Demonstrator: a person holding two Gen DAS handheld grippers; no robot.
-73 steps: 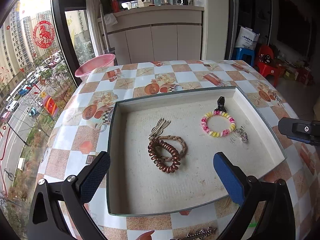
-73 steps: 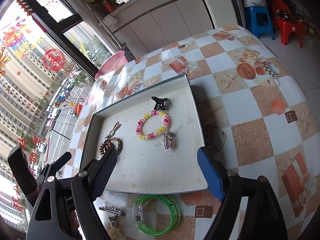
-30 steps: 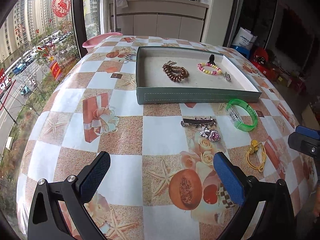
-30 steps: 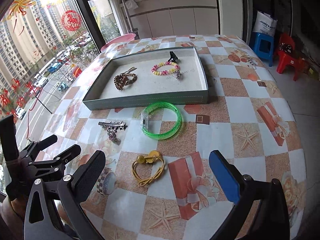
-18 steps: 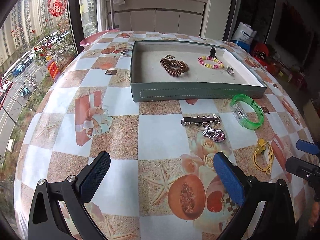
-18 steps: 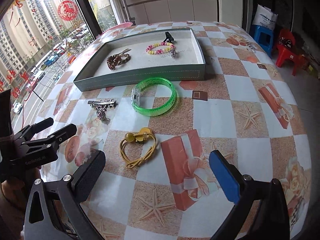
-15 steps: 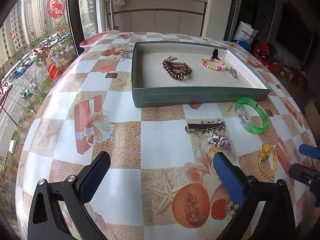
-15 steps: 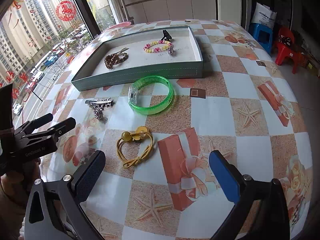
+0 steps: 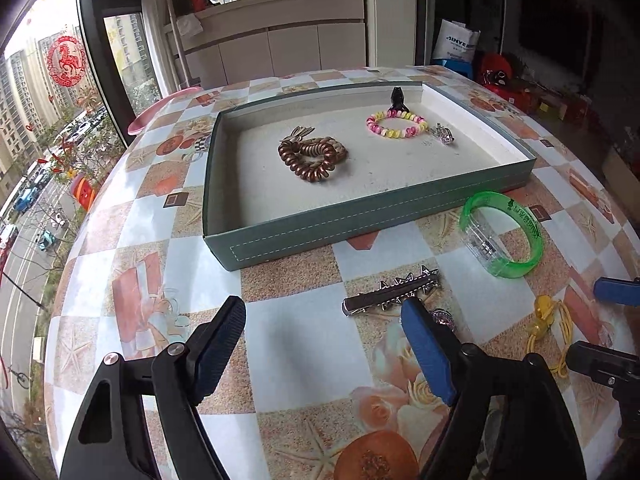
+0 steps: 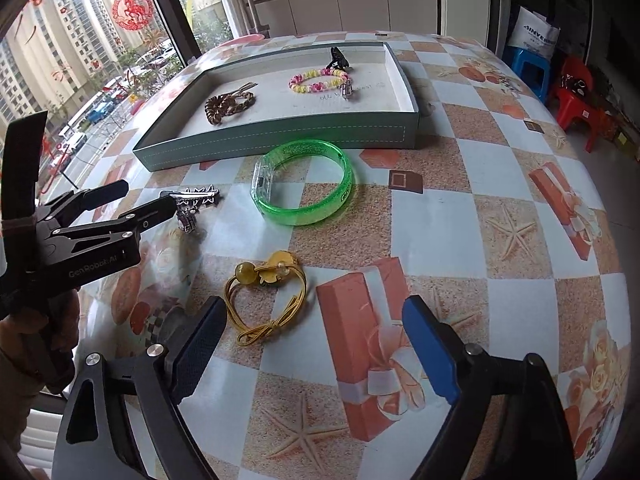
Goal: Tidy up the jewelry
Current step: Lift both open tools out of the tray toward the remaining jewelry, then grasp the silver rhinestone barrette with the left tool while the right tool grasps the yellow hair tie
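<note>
A grey-green tray holds a brown coil hair tie, a beaded bracelet, a black claw clip and a small silver charm. On the table lie a silver hair clip, a small pink-silver brooch, a green bangle and a yellow hair tie. My left gripper is open, just short of the hair clip. My right gripper is open, just short of the yellow hair tie.
A pink basin sits at the table's far left edge by the window. The table edge curves away close on the left and right. A blue stool and a red stool stand on the floor beyond the table.
Both grippers have moved forward and lower toward the loose items; the left is now close to the silver hair clip, the right close to the yellow hair tie. Both stay open.
</note>
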